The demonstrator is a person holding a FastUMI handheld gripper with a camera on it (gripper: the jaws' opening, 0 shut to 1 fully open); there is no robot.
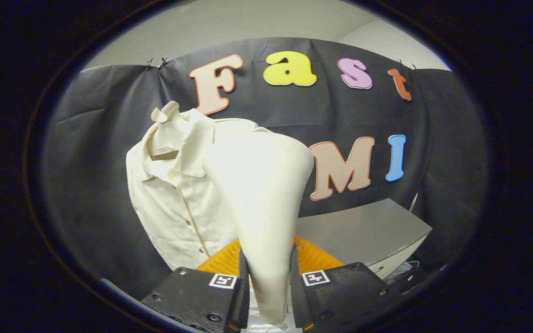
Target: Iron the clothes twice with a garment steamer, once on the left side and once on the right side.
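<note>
- Beyond the claw (269, 282), a cream shirt (174, 194) hangs against the booth wall. It looks soft and light, so it may swing if pushed.
- Off to one side sits a grey tabletop (368, 231).
- Between the fingers stands the cream steamer (262, 185). It looks smooth and hard, maybe slippery.
- Both fingers squeeze its thin handle, a good place to hold.

The hand-held gripper (269, 286) clamps both fingers on the cream garment steamer (262, 194), whose wide head rises just ahead of them. Beyond it, slightly left, hangs a cream buttoned shirt (174, 194). A grey tabletop (368, 231) lies to the right.
</note>
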